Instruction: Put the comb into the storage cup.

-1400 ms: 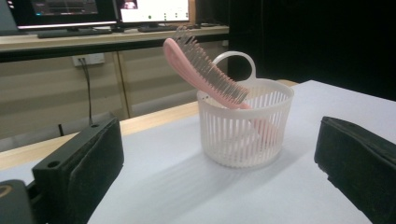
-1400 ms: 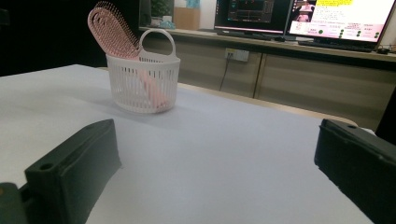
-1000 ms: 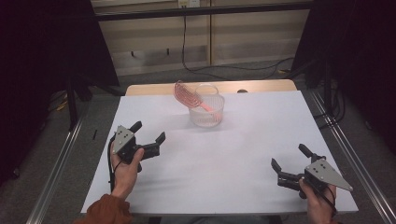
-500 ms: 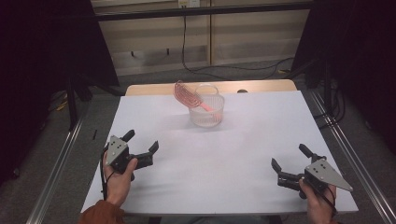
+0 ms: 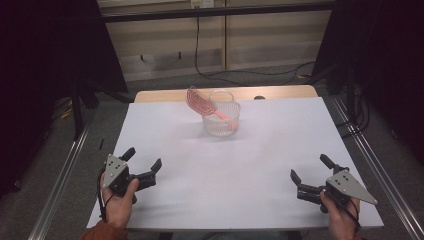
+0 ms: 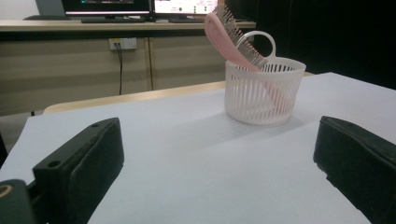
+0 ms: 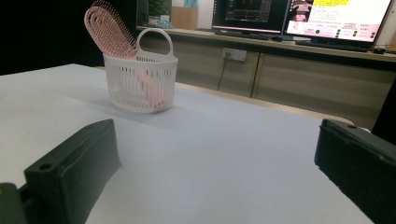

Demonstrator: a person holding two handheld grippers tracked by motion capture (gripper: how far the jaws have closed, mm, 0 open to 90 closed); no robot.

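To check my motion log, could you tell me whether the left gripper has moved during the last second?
Yes. The left gripper has drawn back toward the person, away from the white slatted plastic basket.

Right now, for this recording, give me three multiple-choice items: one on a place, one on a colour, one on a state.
1. Where is the hairbrush?
A. flat on the table
B. standing in the basket, head leaning over its rim
C. held in the left gripper

2. What colour is the hairbrush?
A. pink
B. blue
C. black

3. How do the jaws of the left gripper and right gripper stand?
A. both shut on something
B. one shut, one open
C. both open and holding nothing

Answers: 1 B, the handle goes down inside the white slatted basket at the far middle of the table. 2 A, it shows pink in all three views. 3 C, each gripper view shows its two jaws wide apart over bare table.
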